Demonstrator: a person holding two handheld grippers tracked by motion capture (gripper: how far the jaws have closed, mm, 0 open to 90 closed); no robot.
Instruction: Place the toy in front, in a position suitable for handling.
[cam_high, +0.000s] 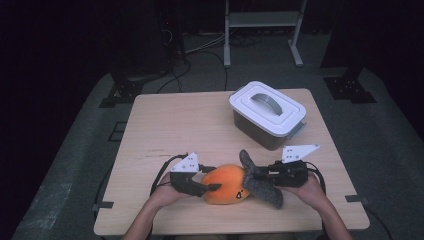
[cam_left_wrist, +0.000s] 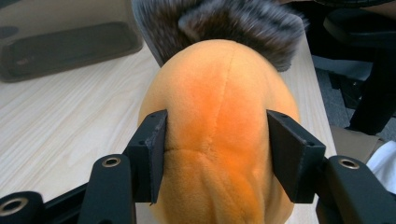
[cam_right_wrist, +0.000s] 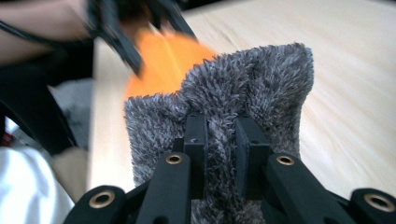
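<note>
The left tool (cam_left_wrist: 215, 156) has its jaws spread around the round orange plush body (cam_left_wrist: 219, 140), pressing its sides. The right tool (cam_right_wrist: 220, 140) is pinched tight on the toy's grey furry fin (cam_right_wrist: 233, 98). The toy lies between both tools at the near edge of the pale wooden tabletop (cam_high: 175, 125), well apart from a lidded white-topped plastic box (cam_high: 267, 114).

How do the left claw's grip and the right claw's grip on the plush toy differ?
The left claw spans the round orange plush body with jaws wide apart; the right claw pinches a fold of the grey fuzzy fin with jaws nearly together. The left claw's pads press the body's sides, while the right claw's pads squeeze the thin fabric between them. Both hold the same toy above the wooden table.
</note>
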